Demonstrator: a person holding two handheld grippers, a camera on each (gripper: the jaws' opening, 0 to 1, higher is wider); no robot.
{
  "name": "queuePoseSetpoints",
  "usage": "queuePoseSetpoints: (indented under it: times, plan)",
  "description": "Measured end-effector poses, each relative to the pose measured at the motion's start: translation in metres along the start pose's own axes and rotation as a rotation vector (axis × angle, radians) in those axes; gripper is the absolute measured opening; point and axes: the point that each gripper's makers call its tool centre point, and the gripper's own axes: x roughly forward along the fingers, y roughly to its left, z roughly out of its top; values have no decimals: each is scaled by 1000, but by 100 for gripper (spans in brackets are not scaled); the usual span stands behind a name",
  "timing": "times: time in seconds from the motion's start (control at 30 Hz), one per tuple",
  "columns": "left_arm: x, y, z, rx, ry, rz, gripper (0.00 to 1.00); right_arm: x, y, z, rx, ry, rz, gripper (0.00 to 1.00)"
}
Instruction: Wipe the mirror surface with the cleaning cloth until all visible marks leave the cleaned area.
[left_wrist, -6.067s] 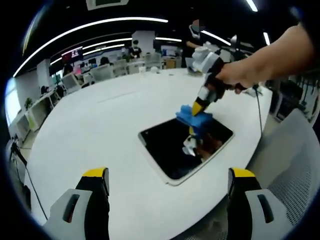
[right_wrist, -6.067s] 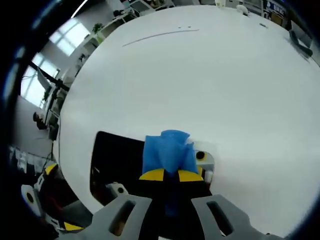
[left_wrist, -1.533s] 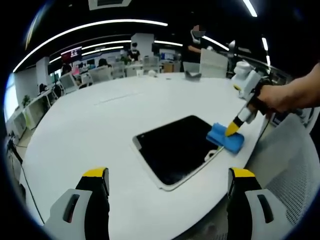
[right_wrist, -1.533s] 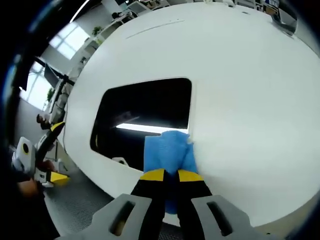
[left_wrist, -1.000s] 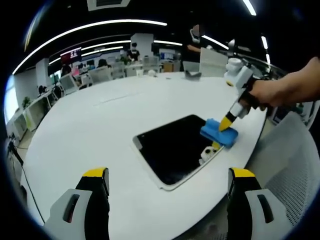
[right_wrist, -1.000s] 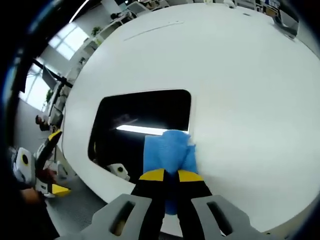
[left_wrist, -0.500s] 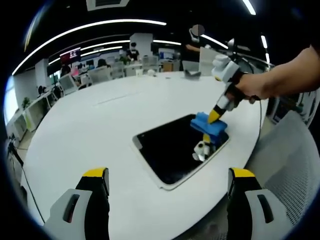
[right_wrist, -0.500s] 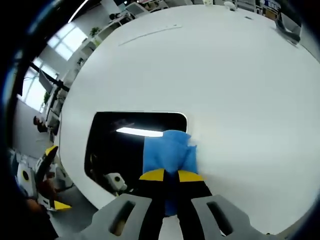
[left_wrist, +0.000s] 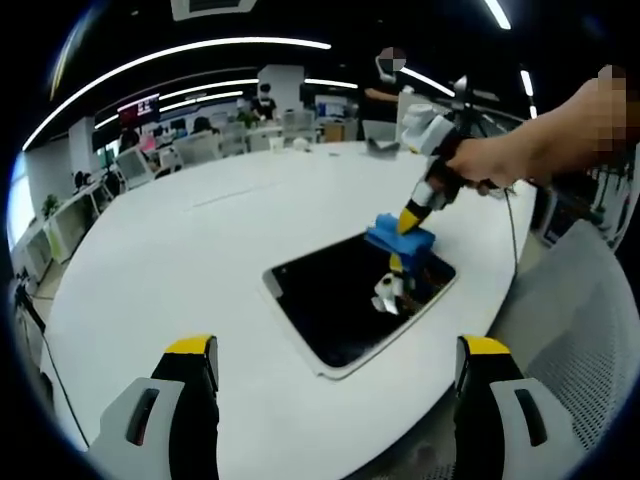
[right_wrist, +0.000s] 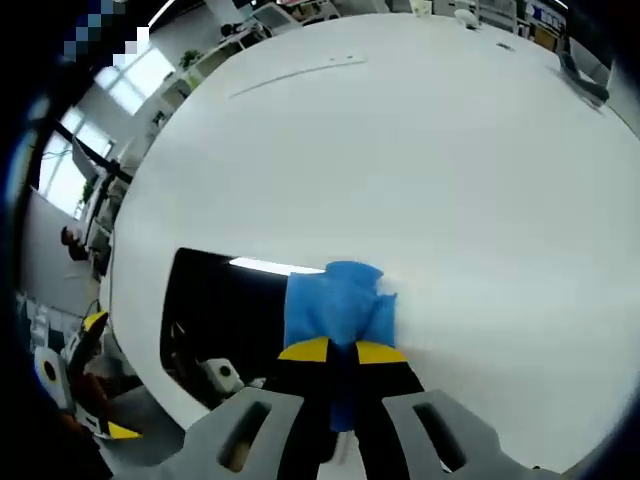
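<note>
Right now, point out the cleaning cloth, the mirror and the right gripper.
cleaning cloth (right_wrist: 335, 305), right gripper view, middle of the blue fold
mirror (left_wrist: 335, 305), left gripper view, bare dark glass
right gripper (left_wrist: 410, 216), left gripper view, yellow tips on the cloth

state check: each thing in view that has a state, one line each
Blue cleaning cloth: clamped in the right gripper's jaws, pressed on the mirror's far corner.
Flat rectangular dark mirror: lying flat on the round white table, no marks discernible.
Right gripper: shut on the cloth, tilted down at the mirror.
Left gripper: jaws open, holding nothing, clear of the mirror.
</note>
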Motion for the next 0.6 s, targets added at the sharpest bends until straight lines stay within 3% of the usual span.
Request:
queuePoseSetpoints:
  times: [0.6]
  plan:
    - [1, 1, -2, -3, 8, 3, 99, 7, -5, 21, 16, -16, 2, 2]
